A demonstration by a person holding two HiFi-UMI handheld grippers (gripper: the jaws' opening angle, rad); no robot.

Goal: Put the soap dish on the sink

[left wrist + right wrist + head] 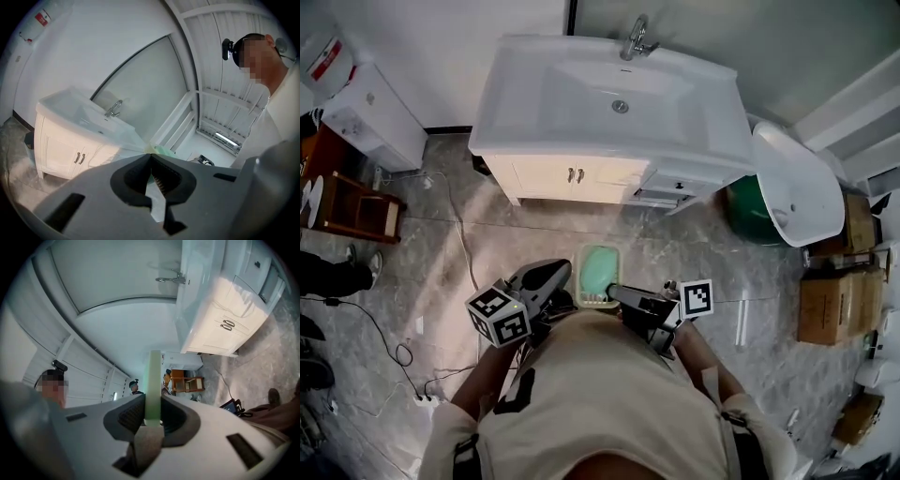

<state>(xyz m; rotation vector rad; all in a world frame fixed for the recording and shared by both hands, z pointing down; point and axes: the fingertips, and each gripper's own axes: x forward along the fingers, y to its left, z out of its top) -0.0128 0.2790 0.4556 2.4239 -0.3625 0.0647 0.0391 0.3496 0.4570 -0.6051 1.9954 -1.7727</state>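
Observation:
A pale green soap dish [598, 272] with a yellowish rim hangs in front of my chest, above the floor and well short of the white sink [534, 112] with its chrome faucet [636, 39]. My left gripper [570, 284] is closed on the dish's left edge, and my right gripper [614, 291] is closed on its near right edge. In the right gripper view the dish rim [153, 380] stands as a green strip pinched between the pads. In the left gripper view the jaws meet at the dish [161, 150], with the sink [70, 105] beyond on the left.
A white cabinet with two doors [572, 178] carries the sink. At the right a loose white basin [797, 183] leans by a green bucket [748, 211] and cardboard boxes [825, 305]. A wooden stool [352, 202] and floor cables [394, 347] lie at the left.

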